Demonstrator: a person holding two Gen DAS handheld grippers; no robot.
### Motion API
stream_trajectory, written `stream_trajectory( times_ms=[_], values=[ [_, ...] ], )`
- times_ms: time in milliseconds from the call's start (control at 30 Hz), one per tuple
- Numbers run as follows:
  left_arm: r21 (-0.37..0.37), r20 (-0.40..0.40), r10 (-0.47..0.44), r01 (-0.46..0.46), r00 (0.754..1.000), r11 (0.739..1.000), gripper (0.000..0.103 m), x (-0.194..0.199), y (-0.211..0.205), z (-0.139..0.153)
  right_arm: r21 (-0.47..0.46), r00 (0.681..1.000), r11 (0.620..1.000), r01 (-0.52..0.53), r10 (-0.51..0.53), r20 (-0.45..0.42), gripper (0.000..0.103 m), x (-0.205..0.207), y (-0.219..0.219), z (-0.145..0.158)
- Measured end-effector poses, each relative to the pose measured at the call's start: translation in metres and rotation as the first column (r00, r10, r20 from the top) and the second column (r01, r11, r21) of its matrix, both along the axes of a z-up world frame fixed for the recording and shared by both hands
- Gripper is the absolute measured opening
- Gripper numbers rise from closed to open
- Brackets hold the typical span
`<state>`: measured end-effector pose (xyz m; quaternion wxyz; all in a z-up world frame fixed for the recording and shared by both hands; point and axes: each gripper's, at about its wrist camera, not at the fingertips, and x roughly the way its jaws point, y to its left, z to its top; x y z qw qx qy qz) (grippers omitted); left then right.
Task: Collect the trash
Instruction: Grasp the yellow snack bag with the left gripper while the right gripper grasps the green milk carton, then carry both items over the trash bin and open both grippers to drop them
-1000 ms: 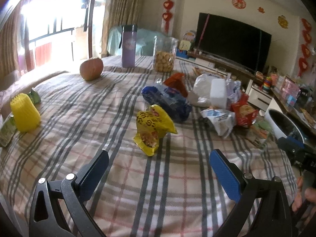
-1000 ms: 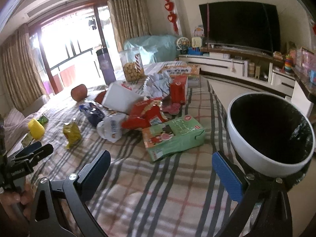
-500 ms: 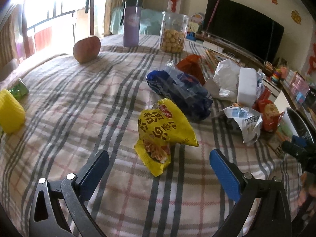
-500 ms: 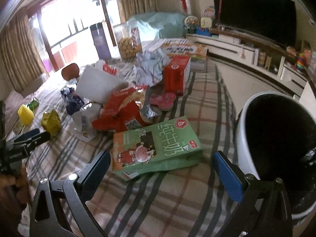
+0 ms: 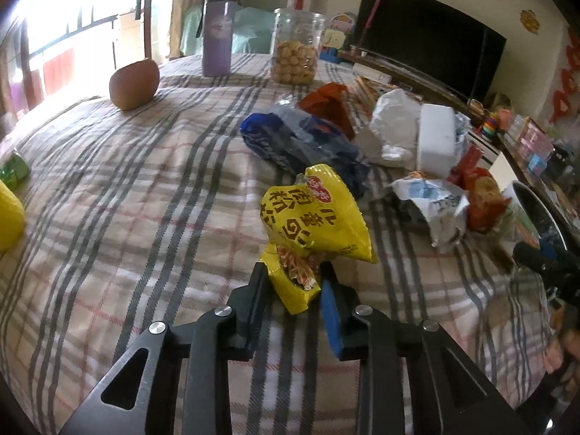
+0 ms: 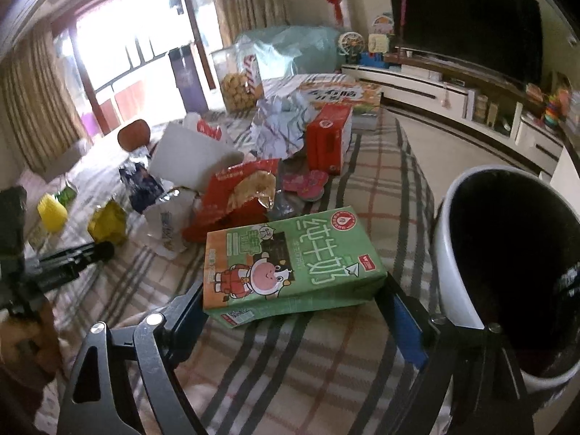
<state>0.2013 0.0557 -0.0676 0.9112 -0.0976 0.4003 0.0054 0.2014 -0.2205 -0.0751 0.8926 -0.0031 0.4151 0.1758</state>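
Two grippers are busy on this plaid-covered table [image 5: 152, 195]. Over on the left, the left gripper [image 5: 294, 282] has its jaws closing, and the lower crumpled end of the yellow snack bag [image 5: 315, 217] sits right between them, with both pads looking pressed against the wrapper. That bag lies near the middle of the cloth, just in front of a blue wrapper [image 5: 301, 145].

On the other side, the right gripper [image 6: 293, 311] is also closing its jaws, with the green milk carton [image 6: 286, 264] lying flat between them. The fingers straddle the carton's near end, but the pads don't look tight on it yet, so call it not grabbed. The carton lies at the table's near edge, just beside the white bin [image 6: 449, 275] with the dark inside, which stands to its right.

Behind the carton is the rest of the pile: a red snack bag [image 6: 239, 195], a red box [image 6: 328, 137], a white-and-blue wrapper [image 6: 166, 224] and some crumpled paper [image 6: 279, 123]. Further back stand a cookie jar [image 5: 295, 50], a purple bottle [image 5: 216, 32] and a brown fruit [image 5: 134, 83].
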Motion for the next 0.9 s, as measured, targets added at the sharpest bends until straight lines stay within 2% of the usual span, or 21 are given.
stream_trajectory(
  times_ms=[300,667,900],
  values=[
    [-0.021,0.04,-0.093,0.094,0.995,0.995,0.023,-0.023,-0.023,0.012,0.097,0.997,0.993,0.072,-0.073,0.004,0.088,-0.025,-0.02,0.013],
    [-0.015,0.074,-0.263,0.265,0.962,0.964,0.023,-0.04,-0.075,0.037,0.109,0.989,0.984,0.138,-0.143,0.046,0.088,-0.044,-0.051,0.031],
    [0.008,0.072,-0.334,0.334,0.94,0.942,0.023,-0.029,-0.095,0.04,0.108,0.977,0.974,0.198,-0.204,0.056,0.088,-0.048,-0.082,0.037]
  ],
)
